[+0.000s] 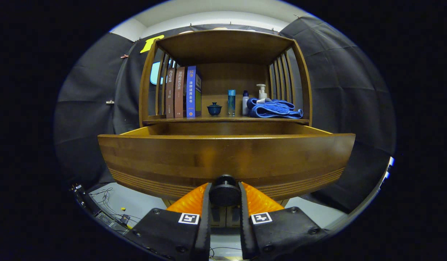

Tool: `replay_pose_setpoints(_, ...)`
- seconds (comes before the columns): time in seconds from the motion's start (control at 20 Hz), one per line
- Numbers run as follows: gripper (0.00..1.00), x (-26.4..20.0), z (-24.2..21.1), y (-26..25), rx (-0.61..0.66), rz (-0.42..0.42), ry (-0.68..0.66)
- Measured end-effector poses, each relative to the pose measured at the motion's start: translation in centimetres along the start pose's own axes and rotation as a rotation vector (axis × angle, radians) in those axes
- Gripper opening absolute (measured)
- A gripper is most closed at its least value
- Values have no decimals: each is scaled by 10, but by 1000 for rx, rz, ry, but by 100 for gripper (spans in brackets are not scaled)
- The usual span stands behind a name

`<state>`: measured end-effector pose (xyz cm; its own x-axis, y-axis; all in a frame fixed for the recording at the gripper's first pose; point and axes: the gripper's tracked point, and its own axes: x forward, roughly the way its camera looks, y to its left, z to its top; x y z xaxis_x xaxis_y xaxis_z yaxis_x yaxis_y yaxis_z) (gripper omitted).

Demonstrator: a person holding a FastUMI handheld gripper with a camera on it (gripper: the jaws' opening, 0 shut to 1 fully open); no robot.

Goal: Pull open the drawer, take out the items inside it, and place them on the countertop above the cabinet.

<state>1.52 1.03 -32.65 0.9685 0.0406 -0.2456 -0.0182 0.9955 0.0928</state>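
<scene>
The wooden drawer [227, 156] stands pulled out of the cabinet, its curved front face close ahead of me. Its round dark knob [224, 191] sits between my fingers, and my gripper [225, 194] is shut on it from both sides. The drawer's inside is hidden behind its front wall, so its contents cannot be seen. Above the drawer lies the countertop [194, 119] of the cabinet, under a wooden canopy with slatted sides.
On the countertop stand three books [183, 92] at the left, a small dark lidded cup [214, 108], a blue bottle [231, 102], a white bottle [245, 103], a pump bottle [261, 91] and a folded blue towel [274, 108]. Cables [111, 214] lie on the floor at the lower left.
</scene>
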Motion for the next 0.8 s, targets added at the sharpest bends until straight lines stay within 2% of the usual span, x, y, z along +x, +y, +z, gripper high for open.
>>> replay_pose_setpoints(0.2,50,-6,13,3,32,3,-18)
replay_pose_setpoints(0.35,97,-17,23,-4,57,-31,-15)
replay_pose_setpoints(0.55,97,-38,60,-7,-7,-81,26)
replay_pose_setpoints(0.8,98,-38,113,-5,-79,-160,171)
